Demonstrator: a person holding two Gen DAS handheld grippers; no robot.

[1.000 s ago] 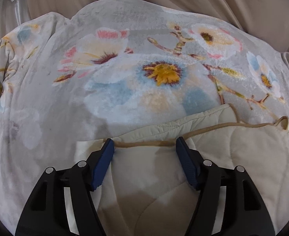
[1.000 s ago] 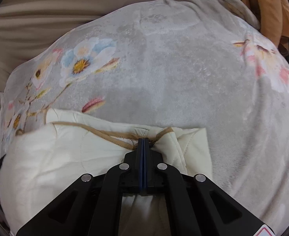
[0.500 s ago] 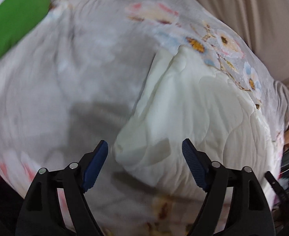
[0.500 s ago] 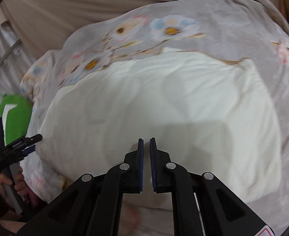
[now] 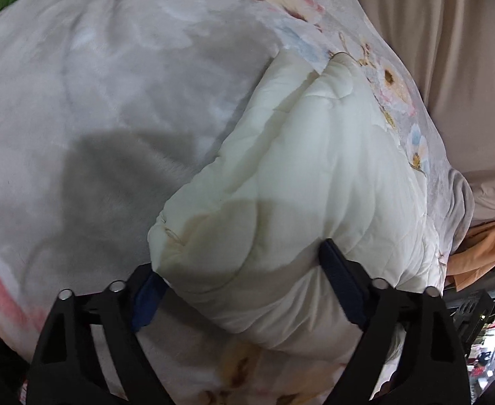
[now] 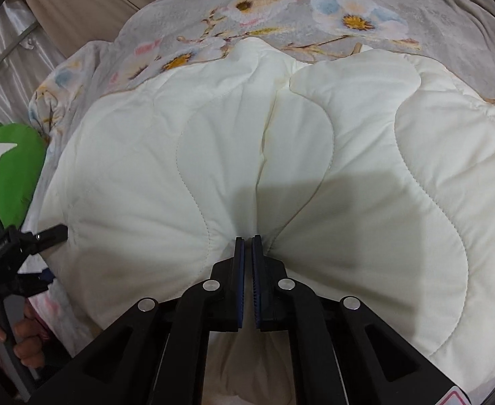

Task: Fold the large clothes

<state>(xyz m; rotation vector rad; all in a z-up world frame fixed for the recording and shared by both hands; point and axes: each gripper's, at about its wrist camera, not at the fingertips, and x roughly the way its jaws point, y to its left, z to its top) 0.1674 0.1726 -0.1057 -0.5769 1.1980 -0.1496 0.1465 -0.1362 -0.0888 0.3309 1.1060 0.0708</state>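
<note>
Cream quilted padding fills the middle of both views: the folded garment [image 6: 315,155] lies in a thick bundle on a grey floral blanket [image 5: 95,108], its stitched wavy seams running down toward the lower edge of the right wrist frame. The right tool [image 6: 247,246] sits at lower centre of that frame with its blue pads nearly together, only a thin slit between them, and the cream cloth gathers into a pucker right at their tips; whether any fabric is actually pinched there I cannot tell. The left tool [image 5: 244,290] is spread wide, straddling the near corner of the bundle at the bottom of its own frame, one blue pad tucked beside the left edge of the corner and the other lying against the cloth on the right. In the right wrist view that same tool shows at the lower left edge, held by a bare hand [image 6: 18,337]. A green object [image 6: 8,168] lies at the left edge beside the blanket, and beige curtain folds [image 5: 449,67] hang at upper right of the left view.
</note>
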